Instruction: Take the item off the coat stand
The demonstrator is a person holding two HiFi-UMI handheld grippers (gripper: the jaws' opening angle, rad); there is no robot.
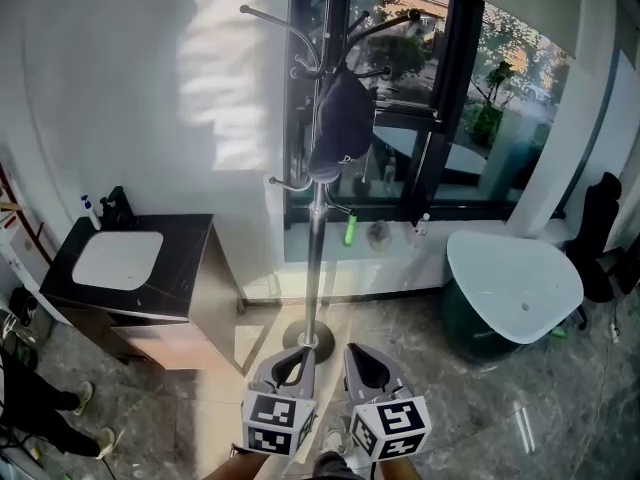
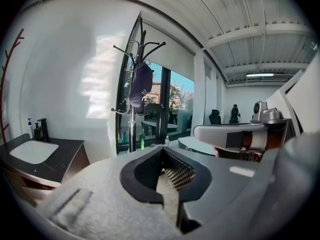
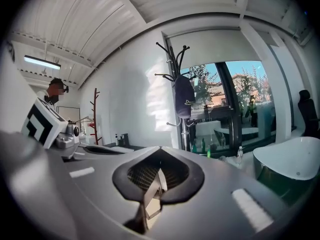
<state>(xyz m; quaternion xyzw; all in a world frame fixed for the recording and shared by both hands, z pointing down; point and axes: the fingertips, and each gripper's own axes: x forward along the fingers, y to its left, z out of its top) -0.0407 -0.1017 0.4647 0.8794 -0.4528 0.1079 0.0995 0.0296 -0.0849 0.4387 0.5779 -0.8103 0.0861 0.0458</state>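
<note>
Head view: my left gripper (image 1: 292,360) and right gripper (image 1: 368,363) sit low, side by side, short of the base of the coat stand (image 1: 316,258). Both sets of fingers are clenched on nothing, which I take to mean the reach has not begun. The dark cap (image 1: 342,128) hangs high on the stand, sagging from an upper hook against the pole. This is the only view to show the floor, with a sink counter (image 1: 190,268) left of the stand and a white tub (image 1: 515,283) to its right.

Left gripper view: the fingers are pressed together and empty, aimed about level at the stand's lower pole. The cap hangs well above their line, and the ceiling shows here.

Right gripper view: the fingers are likewise closed and bare. Only here does pale lettering show on the cap, too small to read.
</note>
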